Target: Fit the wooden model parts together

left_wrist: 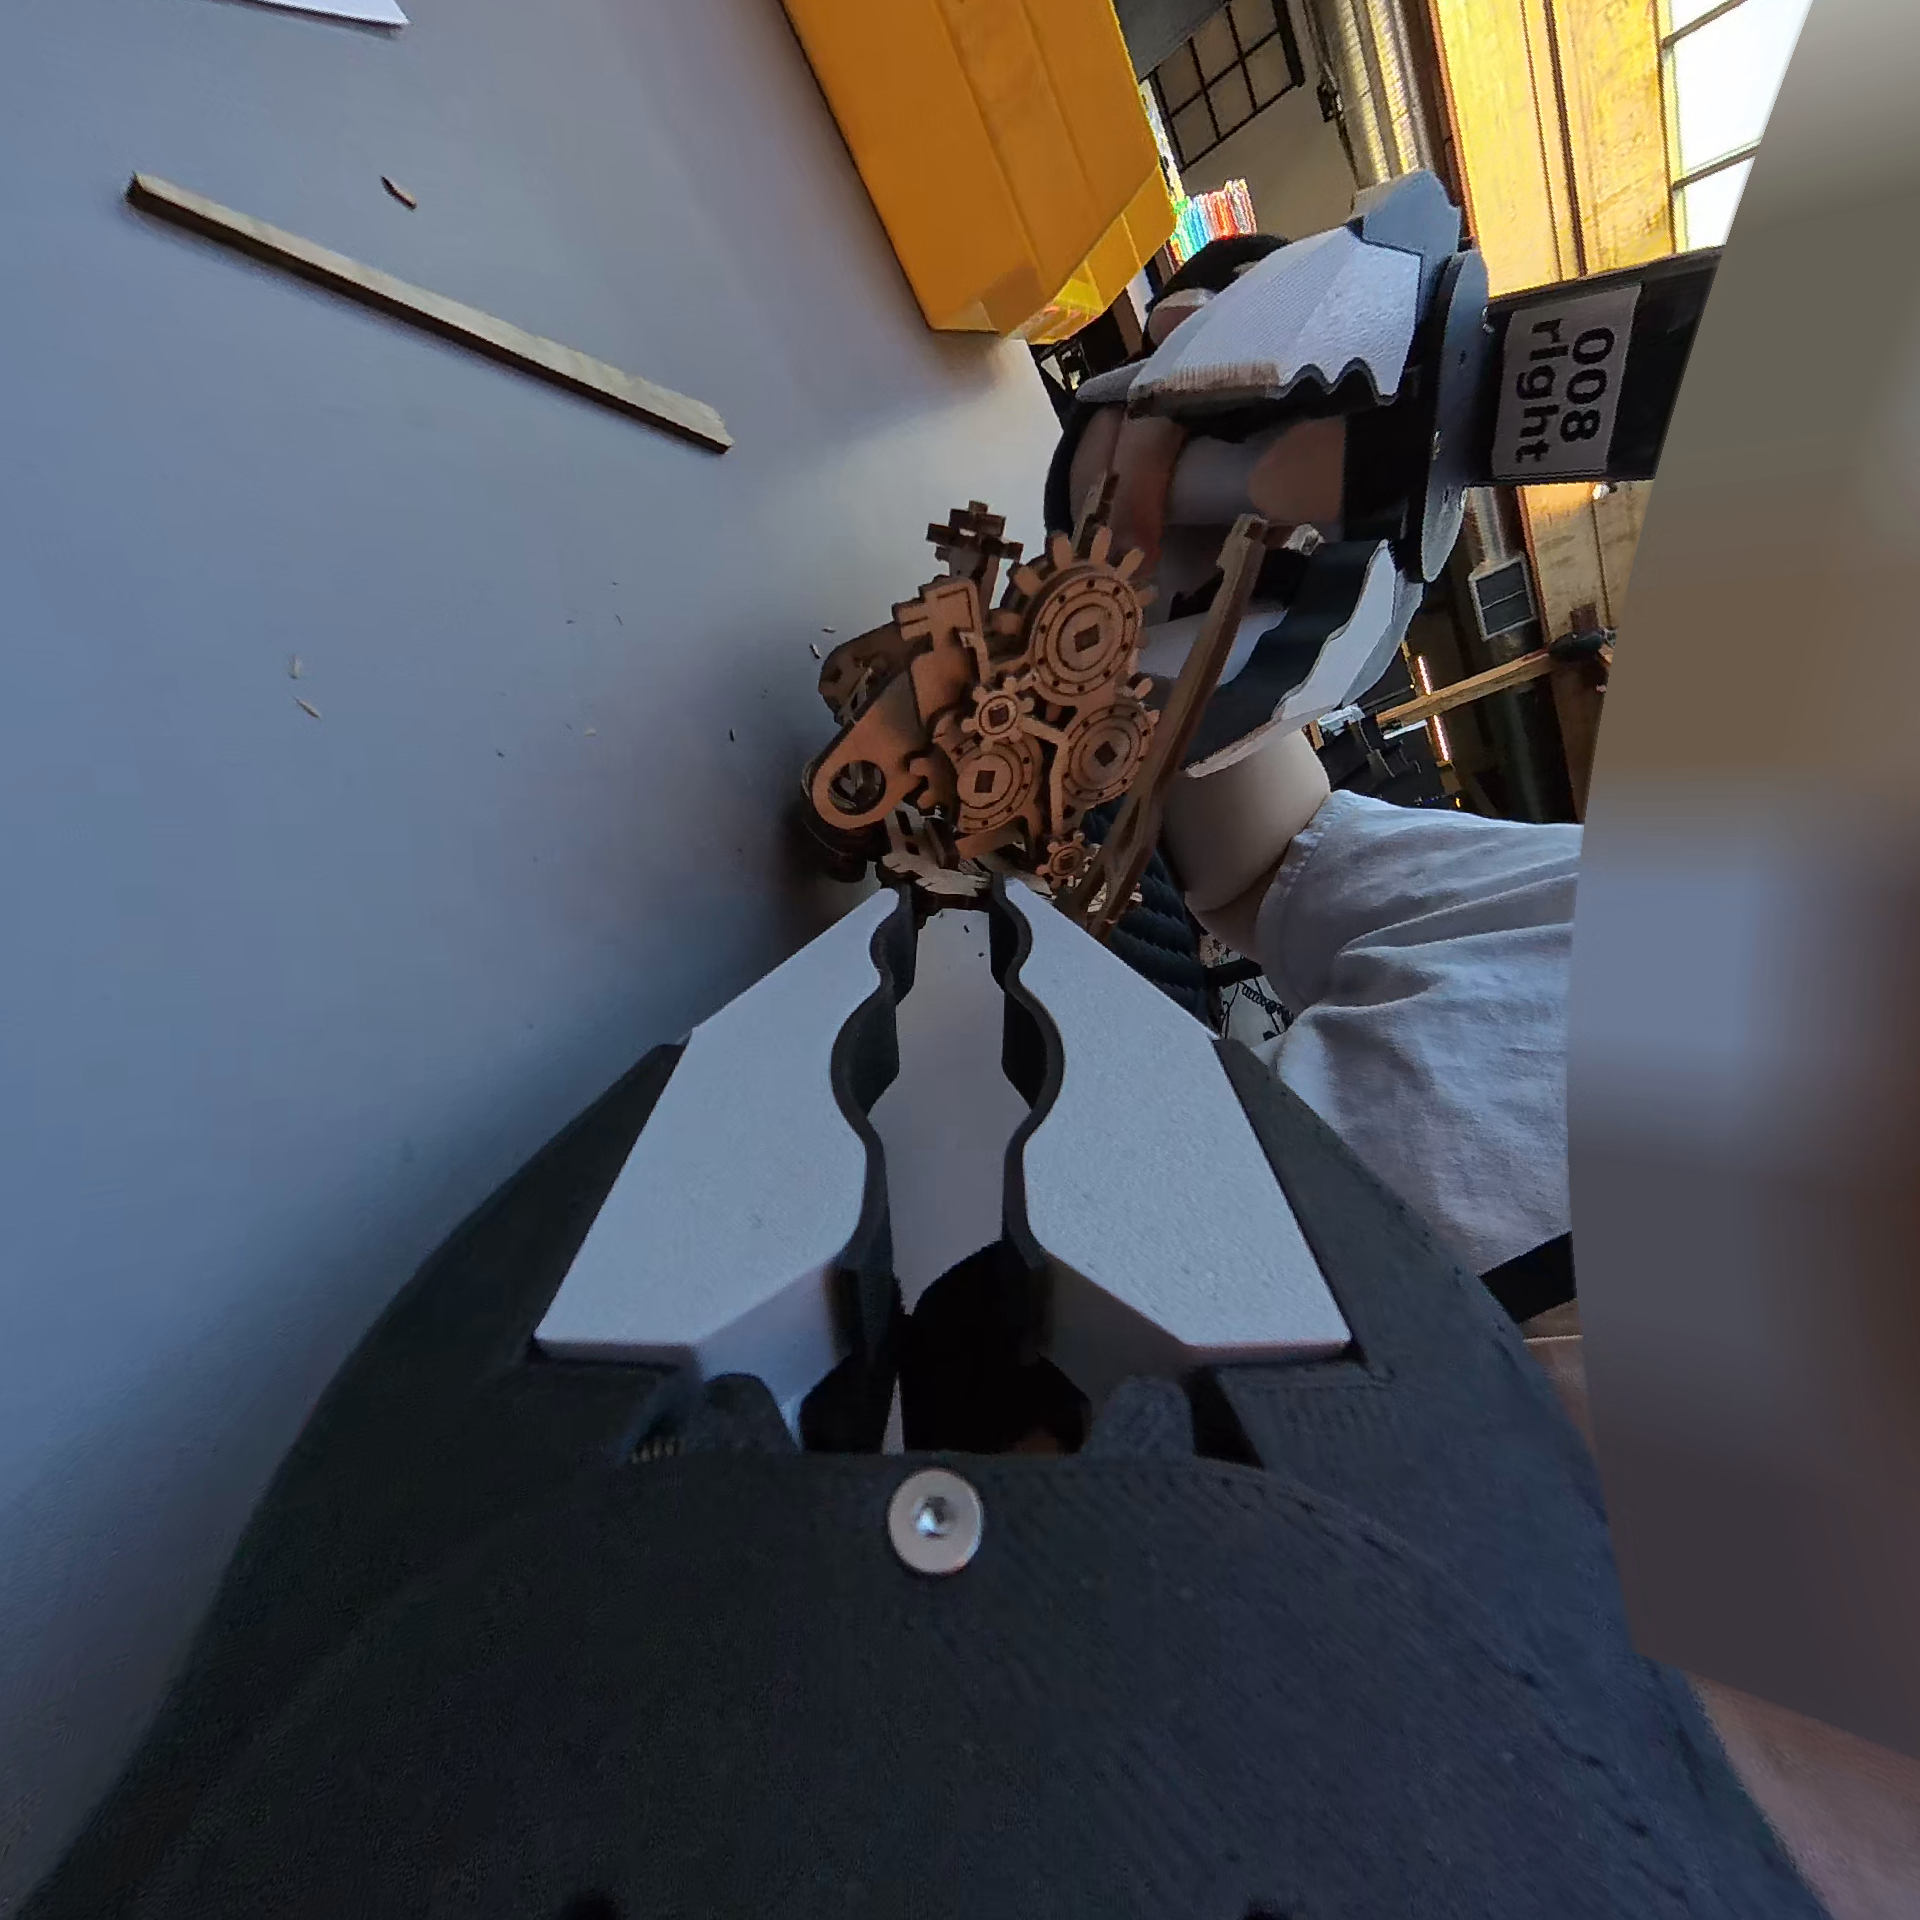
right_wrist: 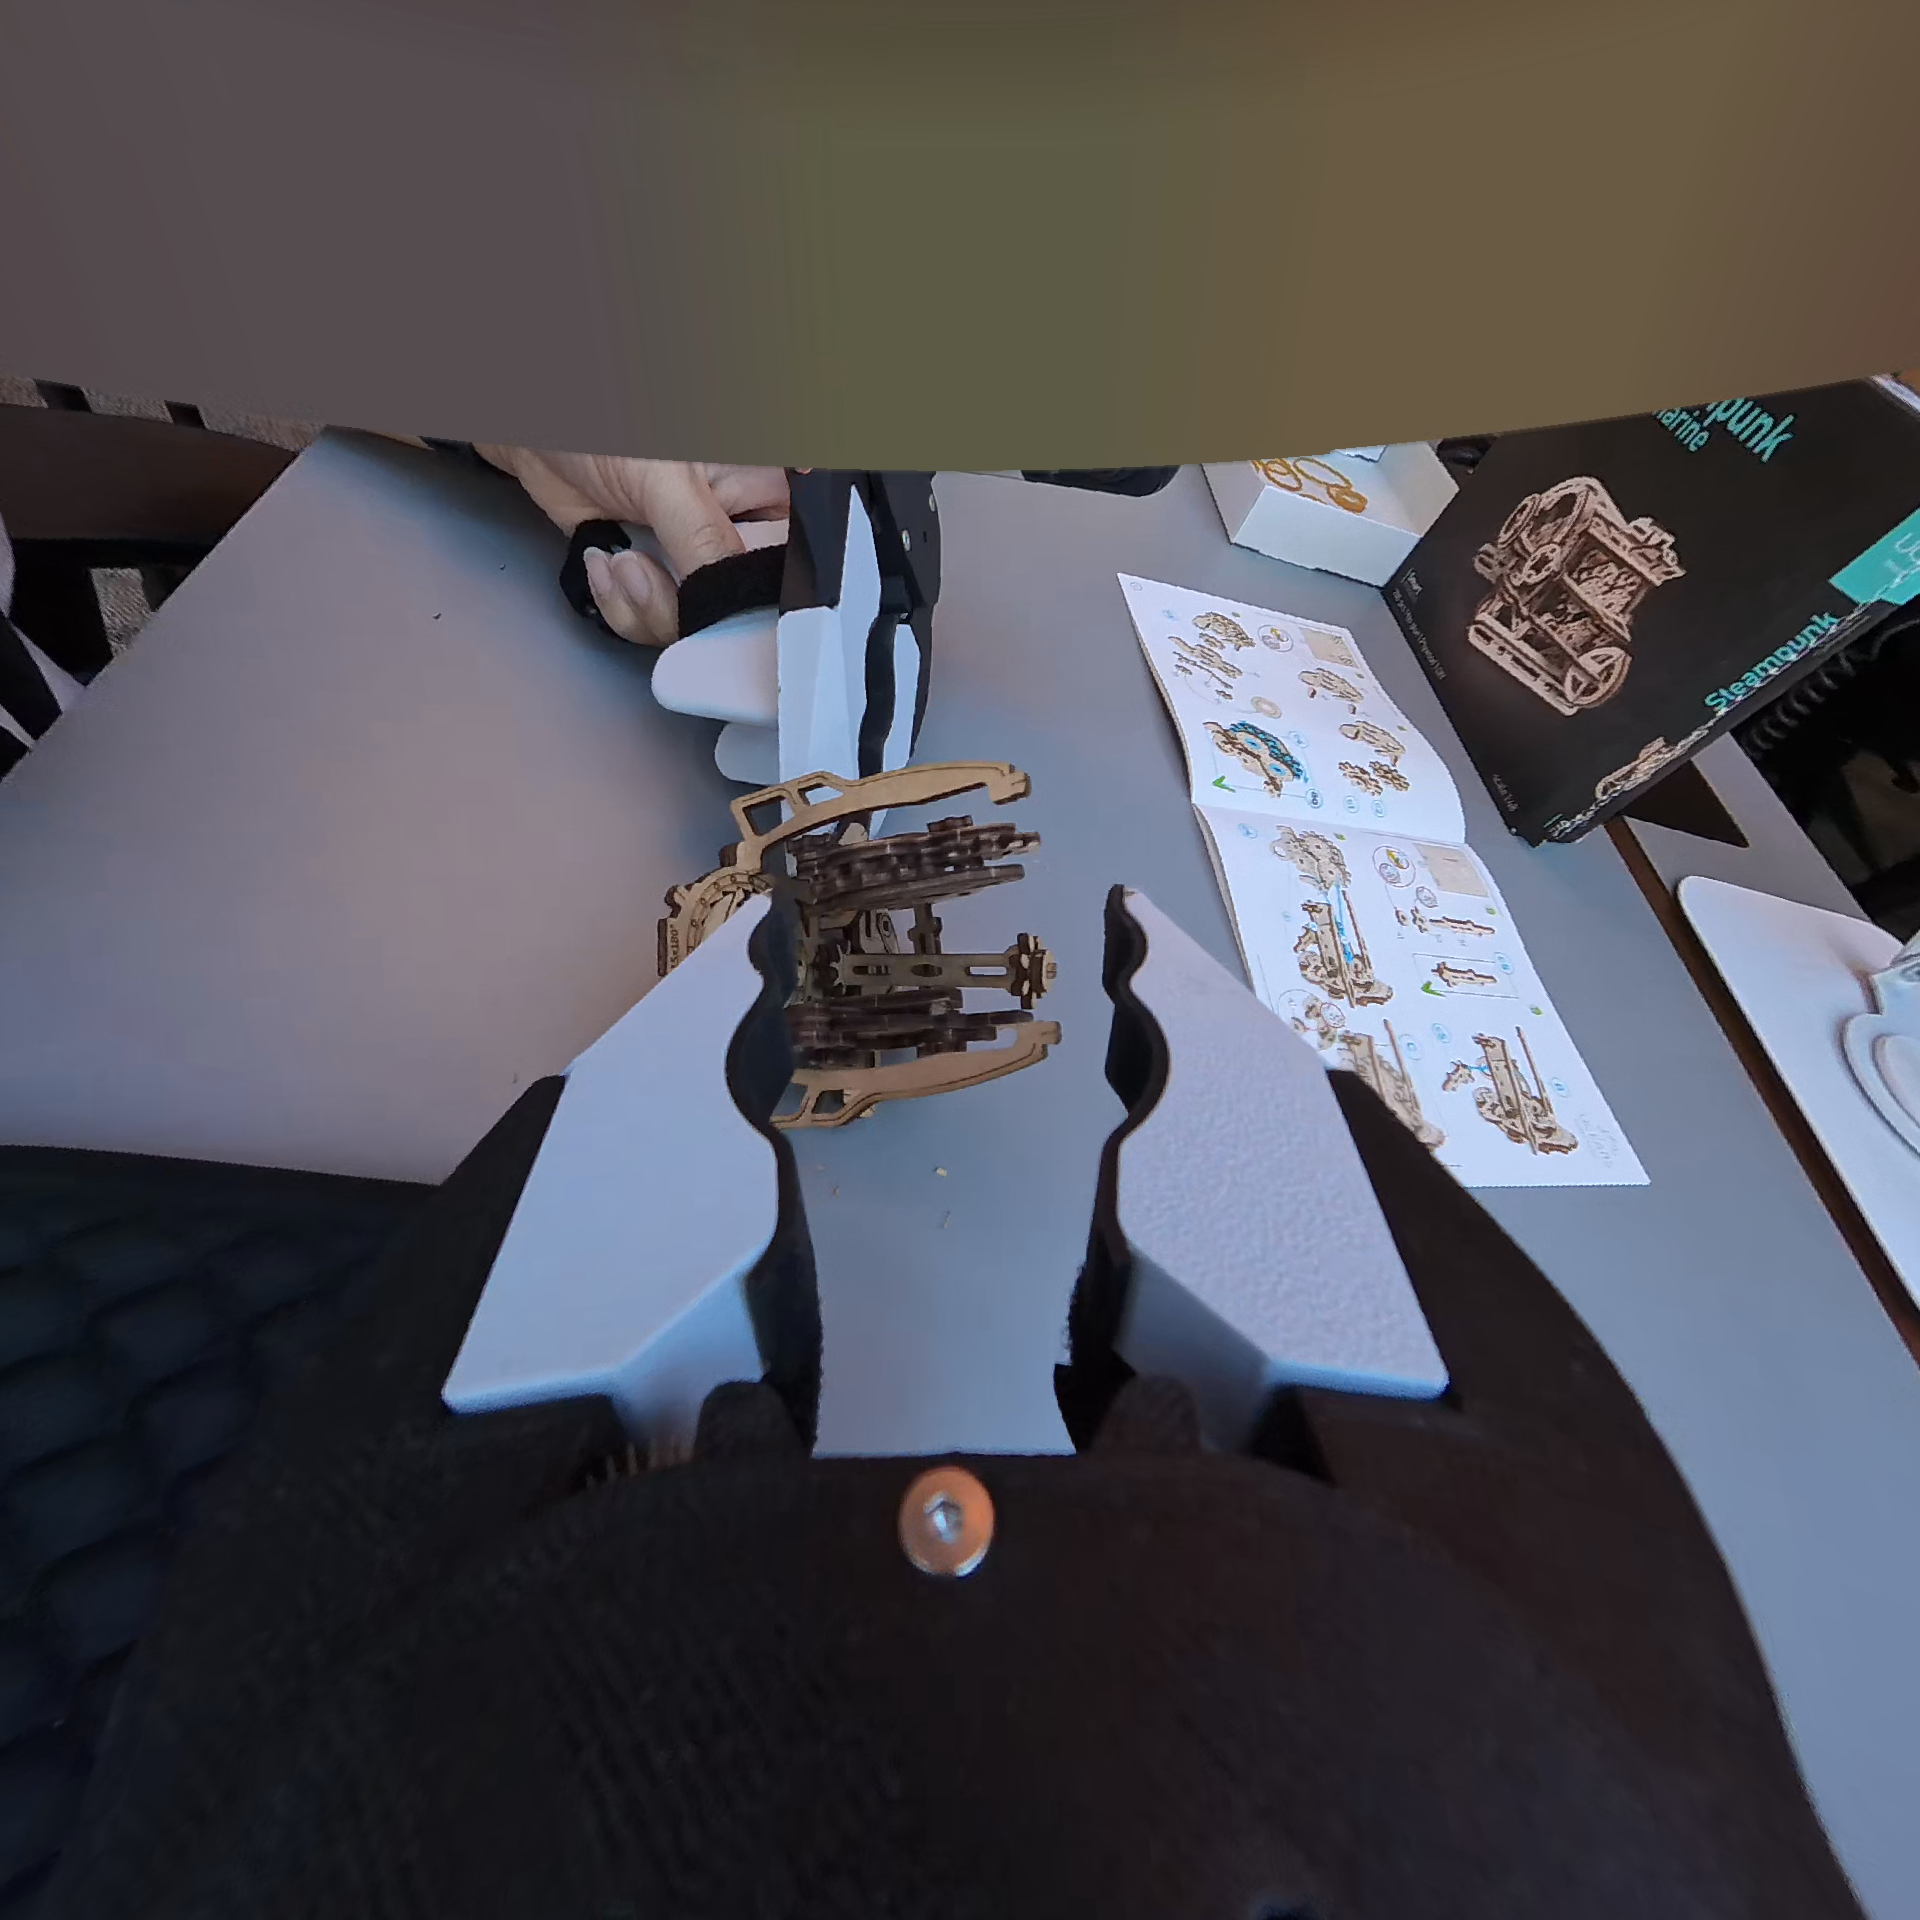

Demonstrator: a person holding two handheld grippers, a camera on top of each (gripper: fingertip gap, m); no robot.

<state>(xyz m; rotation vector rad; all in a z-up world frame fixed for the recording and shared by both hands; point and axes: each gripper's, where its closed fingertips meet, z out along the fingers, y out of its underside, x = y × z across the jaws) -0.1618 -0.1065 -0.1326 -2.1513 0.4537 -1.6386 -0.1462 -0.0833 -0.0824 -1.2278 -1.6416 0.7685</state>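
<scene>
The wooden model (left_wrist: 987, 707), a cluster of gears between two side frames, stands on the grey table (left_wrist: 312, 831). My left gripper (left_wrist: 948, 899) has its jaws nearly together, pinching the model's near lower edge. It also shows in the right wrist view (right_wrist: 847, 707), reaching down onto the model (right_wrist: 904, 956). My right gripper (right_wrist: 945, 909) is open, with its fingers wide apart on either side of the model's near end, and its left finger (right_wrist: 665, 1091) hides part of the model. It also shows in the left wrist view (left_wrist: 1299, 499), open behind the model.
A thin wooden strip (left_wrist: 416, 301) and small splinters lie on the table, with a yellow bin (left_wrist: 987, 156) at the far edge. An instruction sheet (right_wrist: 1351, 862), the black kit box (right_wrist: 1621, 613), a small white box (right_wrist: 1320, 520) and a white tray (right_wrist: 1787, 987) lie to the right. A person's hand (right_wrist: 665, 530) holds the left gripper. Some 6 cm of space lies between my two pairs of fingers.
</scene>
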